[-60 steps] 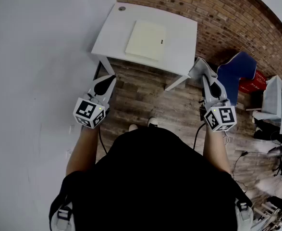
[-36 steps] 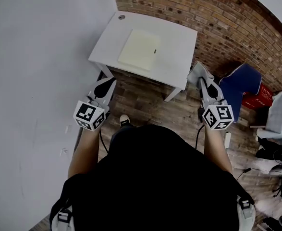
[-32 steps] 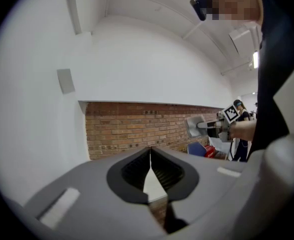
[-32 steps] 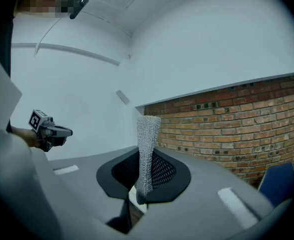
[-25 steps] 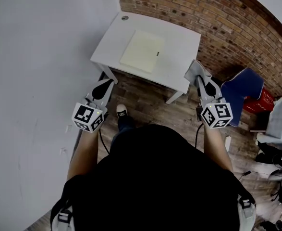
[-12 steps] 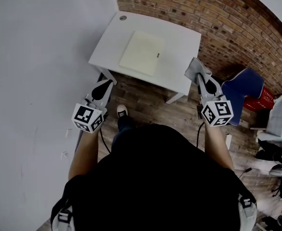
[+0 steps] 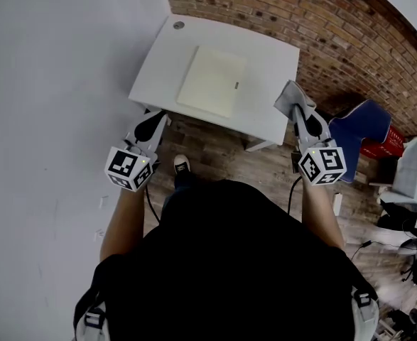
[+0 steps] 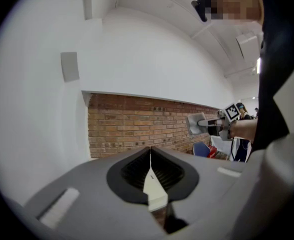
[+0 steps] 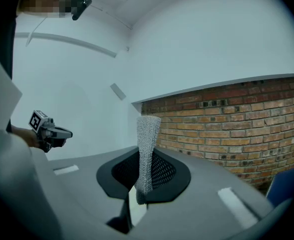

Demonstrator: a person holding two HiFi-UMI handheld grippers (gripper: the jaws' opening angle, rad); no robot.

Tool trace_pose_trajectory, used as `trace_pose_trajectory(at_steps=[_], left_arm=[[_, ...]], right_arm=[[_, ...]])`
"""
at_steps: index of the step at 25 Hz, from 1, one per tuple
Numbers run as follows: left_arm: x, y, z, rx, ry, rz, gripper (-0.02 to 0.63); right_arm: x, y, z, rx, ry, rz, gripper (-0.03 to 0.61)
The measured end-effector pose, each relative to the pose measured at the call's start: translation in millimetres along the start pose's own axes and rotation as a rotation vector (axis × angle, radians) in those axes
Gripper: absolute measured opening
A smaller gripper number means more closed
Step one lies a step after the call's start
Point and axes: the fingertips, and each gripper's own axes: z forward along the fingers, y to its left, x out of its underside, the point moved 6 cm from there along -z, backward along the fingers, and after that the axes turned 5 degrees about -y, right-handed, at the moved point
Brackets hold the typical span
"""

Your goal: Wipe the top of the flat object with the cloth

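We hold our left gripper [image 7: 153, 121] clenched on nothing and our right gripper [image 7: 302, 116] grasping the grey cloth [image 7: 289, 98]. Beyond them, the flat cream object [image 7: 212, 82] lies on the white table [image 7: 268, 55].

white wall [image 7: 52, 84] 9 o'clock | brick wall [image 7: 322, 20] 12 to 2 o'clock | white counter [image 7: 265, 62] 12 o'clock | plank floor [image 7: 215, 151] (dark, weathered wood) beneath it | blue chair [image 7: 361, 123] 3 o'clock

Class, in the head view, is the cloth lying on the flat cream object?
No, the cloth is clamped in the right gripper, away from the flat cream object.
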Motion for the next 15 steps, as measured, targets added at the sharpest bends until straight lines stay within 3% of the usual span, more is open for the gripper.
trace_pose_trajectory(at_steps=[8, 15], left_arm=[[-12, 67, 14, 0.015, 0.003, 0.013, 0.003], [-14, 128, 25, 0.036, -0.005, -0.029, 0.003]], right_arm=[[-7, 28, 68, -0.020, -0.007, 0.002, 0.012], [-20, 56, 115, -0.013, 0.012, -0.008, 0.012]])
